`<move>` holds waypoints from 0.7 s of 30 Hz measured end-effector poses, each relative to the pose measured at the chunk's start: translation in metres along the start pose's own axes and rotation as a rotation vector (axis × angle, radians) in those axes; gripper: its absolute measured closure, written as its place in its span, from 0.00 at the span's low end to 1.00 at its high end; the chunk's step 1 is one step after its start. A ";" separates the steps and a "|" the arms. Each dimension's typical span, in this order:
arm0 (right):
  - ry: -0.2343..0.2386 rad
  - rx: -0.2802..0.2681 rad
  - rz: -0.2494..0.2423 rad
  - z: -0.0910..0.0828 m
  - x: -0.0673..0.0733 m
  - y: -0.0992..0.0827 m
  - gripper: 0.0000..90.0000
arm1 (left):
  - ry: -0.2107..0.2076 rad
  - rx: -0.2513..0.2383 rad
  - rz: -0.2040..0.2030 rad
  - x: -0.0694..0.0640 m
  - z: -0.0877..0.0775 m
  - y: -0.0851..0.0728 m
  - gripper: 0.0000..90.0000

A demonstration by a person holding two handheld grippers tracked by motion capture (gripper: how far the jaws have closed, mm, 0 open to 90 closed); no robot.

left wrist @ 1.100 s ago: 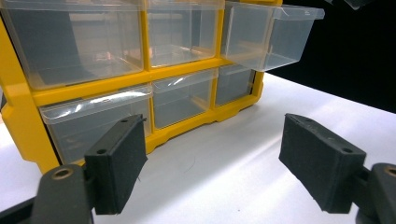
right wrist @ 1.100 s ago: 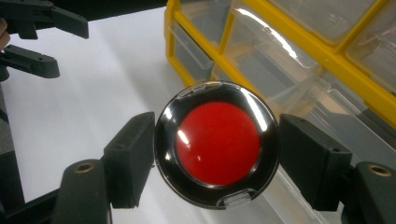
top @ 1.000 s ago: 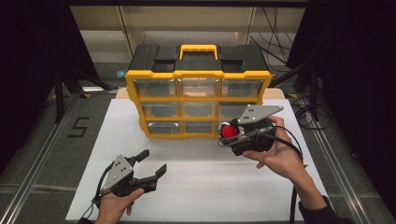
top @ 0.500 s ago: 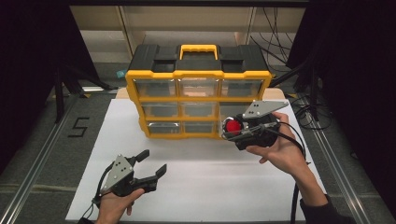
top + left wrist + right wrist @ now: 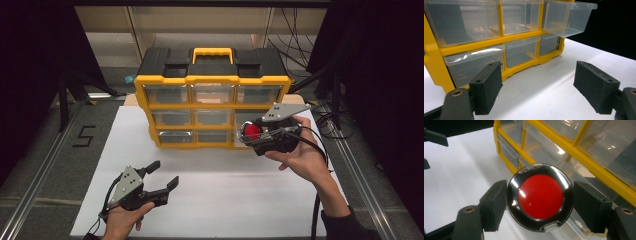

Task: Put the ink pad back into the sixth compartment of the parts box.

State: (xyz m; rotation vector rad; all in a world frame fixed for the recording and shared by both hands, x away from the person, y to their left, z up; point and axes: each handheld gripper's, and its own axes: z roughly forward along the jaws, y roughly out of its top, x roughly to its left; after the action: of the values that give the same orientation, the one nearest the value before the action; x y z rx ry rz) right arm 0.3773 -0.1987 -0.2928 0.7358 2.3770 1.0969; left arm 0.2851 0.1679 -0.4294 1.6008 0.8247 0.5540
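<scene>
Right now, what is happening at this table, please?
A person works with a gripper in each hand at a yellow drawer organizer on a white table. The right gripper holds a round red and black compact between its fingers, in front of a clear drawer that is pulled out on the organizer's right side. The left gripper is open and holds nothing, nearer the person.

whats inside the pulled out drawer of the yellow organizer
Through the clear walls of the open drawer, the part that shows looks empty. From above, the right hand-held gripper and its round red compact cover much of it.
</scene>
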 end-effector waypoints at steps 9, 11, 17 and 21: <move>-0.013 -0.011 0.019 0.000 -0.007 0.002 0.34 | 0.002 0.001 0.003 0.000 0.000 0.000 0.25; -0.024 -0.016 0.022 0.001 -0.009 0.002 0.34 | 0.002 0.001 0.002 0.000 0.000 0.000 0.25; -0.030 -0.013 0.028 0.002 -0.012 0.003 0.34 | 0.002 0.001 0.002 0.000 0.000 0.000 0.25; -0.030 -0.015 0.031 0.004 -0.015 0.004 0.34 | 0.002 0.001 0.001 0.000 0.000 0.000 0.25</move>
State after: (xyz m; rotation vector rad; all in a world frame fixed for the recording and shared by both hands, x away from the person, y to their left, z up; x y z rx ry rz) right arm 0.3919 -0.2036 -0.2897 0.7805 2.3372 1.1079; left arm 0.2853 0.1679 -0.4296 1.6018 0.8254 0.5563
